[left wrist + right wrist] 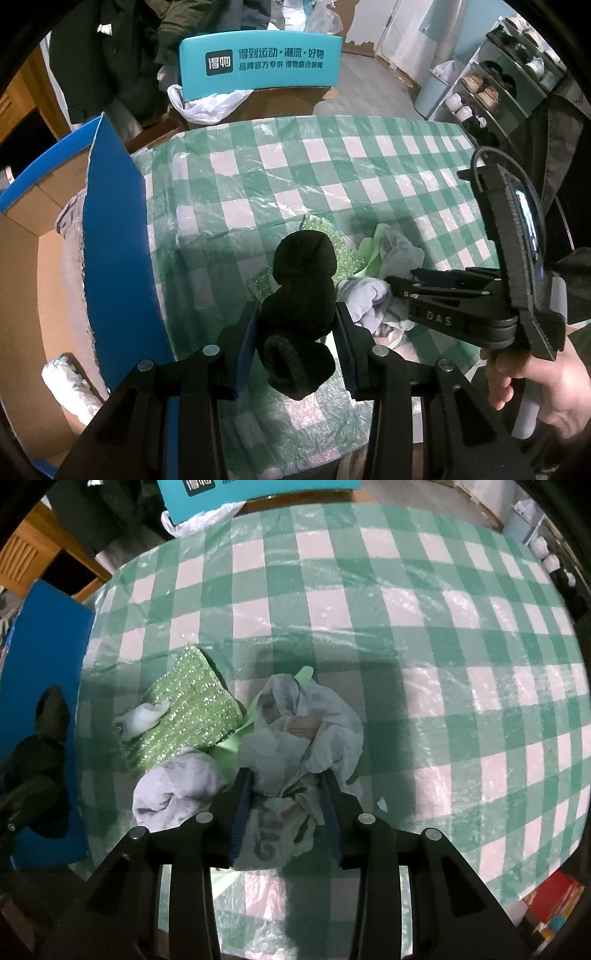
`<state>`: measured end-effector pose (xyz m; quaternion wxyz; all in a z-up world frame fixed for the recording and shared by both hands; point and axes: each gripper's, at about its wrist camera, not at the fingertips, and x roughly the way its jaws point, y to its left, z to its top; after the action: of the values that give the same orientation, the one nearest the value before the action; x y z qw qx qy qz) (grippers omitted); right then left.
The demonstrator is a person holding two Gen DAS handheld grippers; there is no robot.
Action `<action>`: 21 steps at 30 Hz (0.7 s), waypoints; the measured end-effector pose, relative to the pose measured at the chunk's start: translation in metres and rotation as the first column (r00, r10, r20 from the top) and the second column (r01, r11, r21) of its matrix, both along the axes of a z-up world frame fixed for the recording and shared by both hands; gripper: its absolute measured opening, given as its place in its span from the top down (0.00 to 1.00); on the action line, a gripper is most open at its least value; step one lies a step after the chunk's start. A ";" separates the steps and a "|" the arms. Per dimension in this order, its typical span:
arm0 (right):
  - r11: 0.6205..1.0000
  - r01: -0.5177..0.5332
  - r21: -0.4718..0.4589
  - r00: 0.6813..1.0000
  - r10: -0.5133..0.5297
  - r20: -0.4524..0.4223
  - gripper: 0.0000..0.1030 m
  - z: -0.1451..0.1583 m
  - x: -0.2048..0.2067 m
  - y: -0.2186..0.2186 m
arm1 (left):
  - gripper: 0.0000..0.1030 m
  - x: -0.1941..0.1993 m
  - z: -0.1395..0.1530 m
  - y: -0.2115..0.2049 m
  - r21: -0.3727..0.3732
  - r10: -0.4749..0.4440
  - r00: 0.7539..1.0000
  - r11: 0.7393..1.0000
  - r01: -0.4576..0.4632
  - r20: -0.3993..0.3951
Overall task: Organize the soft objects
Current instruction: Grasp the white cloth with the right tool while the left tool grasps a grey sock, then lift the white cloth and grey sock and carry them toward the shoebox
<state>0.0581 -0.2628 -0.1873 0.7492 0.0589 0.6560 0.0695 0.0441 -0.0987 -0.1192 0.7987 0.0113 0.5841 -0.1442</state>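
My left gripper [295, 325] is shut on a rolled black sock [301, 291] and holds it above the green checked tablecloth [332, 166], next to an open cardboard box with a blue flap [114, 229]. My right gripper [286, 797] is shut on a crumpled grey-white cloth [303, 720] that lies on the tablecloth [406, 609]. A sparkly green sponge cloth [188, 709] and a light grey sock [177, 790] lie just left of it. The right gripper also shows in the left wrist view [399, 284], at the cloth pile [373, 295].
The box on the left holds grey fabric [72, 258] and a white bundle [70, 387]. A teal chair back [258, 66] stands beyond the table's far edge. A shoe rack [498, 85] is at the far right. The blue flap [40, 686] shows left in the right wrist view.
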 end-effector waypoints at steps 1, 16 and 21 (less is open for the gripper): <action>1.000 0.002 0.006 1.000 -0.002 -0.002 0.64 -0.002 0.001 0.000 | 0.61 0.000 0.000 0.000 0.002 0.000 1.000 1.000 0.000 -0.002; 0.999 -0.018 0.032 0.997 0.016 0.079 0.89 0.026 -0.009 -0.005 | 0.61 -0.001 0.003 0.002 0.004 0.005 1.000 1.000 -0.005 0.010; 1.000 -0.007 0.023 0.995 0.005 0.101 0.90 0.034 -0.010 -0.009 | 0.61 -0.001 0.003 0.003 0.005 0.006 1.000 1.000 -0.006 0.010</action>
<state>0.0481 -0.2723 -0.1530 0.7804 0.0622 0.6167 0.0823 0.0431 -0.0958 -0.1160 0.8019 0.0122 0.5806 -0.1405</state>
